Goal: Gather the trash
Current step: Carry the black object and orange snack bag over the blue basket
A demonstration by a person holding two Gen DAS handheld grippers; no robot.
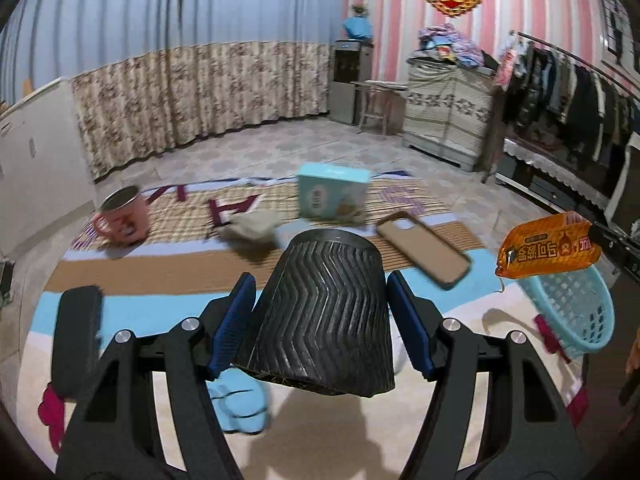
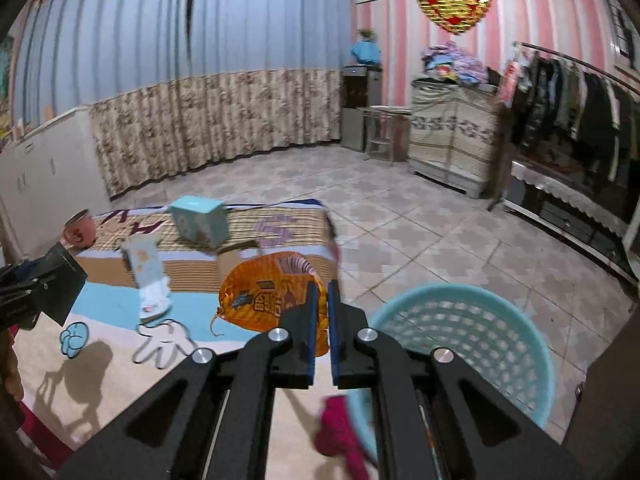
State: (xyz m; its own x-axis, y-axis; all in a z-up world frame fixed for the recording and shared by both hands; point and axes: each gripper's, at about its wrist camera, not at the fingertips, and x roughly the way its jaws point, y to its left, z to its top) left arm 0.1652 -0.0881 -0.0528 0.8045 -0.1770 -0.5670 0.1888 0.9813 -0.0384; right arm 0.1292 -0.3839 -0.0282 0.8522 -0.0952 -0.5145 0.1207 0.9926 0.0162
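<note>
While your right gripper [image 2: 323, 312] pinches the orange snack wrapper [image 2: 264, 300] by its edge and your left gripper [image 1: 320, 320] clamps the black ribbed cup [image 1: 324, 312], either may miss the blue basket [image 2: 472, 336].

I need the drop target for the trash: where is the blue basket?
The blue basket sits on the tiled floor at the rug's right edge, low right in both wrist views, just right of the right gripper holding the orange wrapper.

Orange snack wrapper [image 1: 550, 247]: printed Chinese characters, seen upside down and blurred; not legible. Floor mat [image 2: 280, 216]: large purple "S" [image 2: 273, 231]; in the left wrist view a dark red "A" [image 1: 236, 209], inverted.
</note>
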